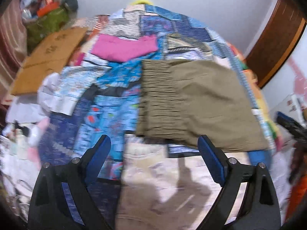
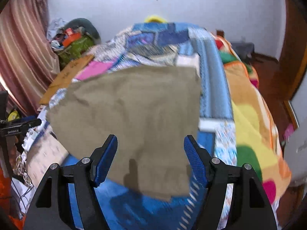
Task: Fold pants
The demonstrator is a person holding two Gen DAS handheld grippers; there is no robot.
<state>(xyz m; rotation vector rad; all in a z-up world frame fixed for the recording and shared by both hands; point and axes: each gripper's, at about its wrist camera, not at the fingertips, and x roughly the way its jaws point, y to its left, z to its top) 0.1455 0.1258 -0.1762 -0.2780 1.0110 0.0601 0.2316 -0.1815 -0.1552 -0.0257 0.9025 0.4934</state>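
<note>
The olive pants (image 1: 193, 103) lie folded on the bed's quilt (image 1: 115, 103), toward its right side. Both the left claw (image 1: 154, 143) and right claw (image 2: 150, 142) gape wide, empty. Light, limp cloth; pinch the near corners.

Olive-khaki pants (image 1: 193, 103), folded flat, gathered elastic waistband at left, lying on patchwork bedspread.
</note>
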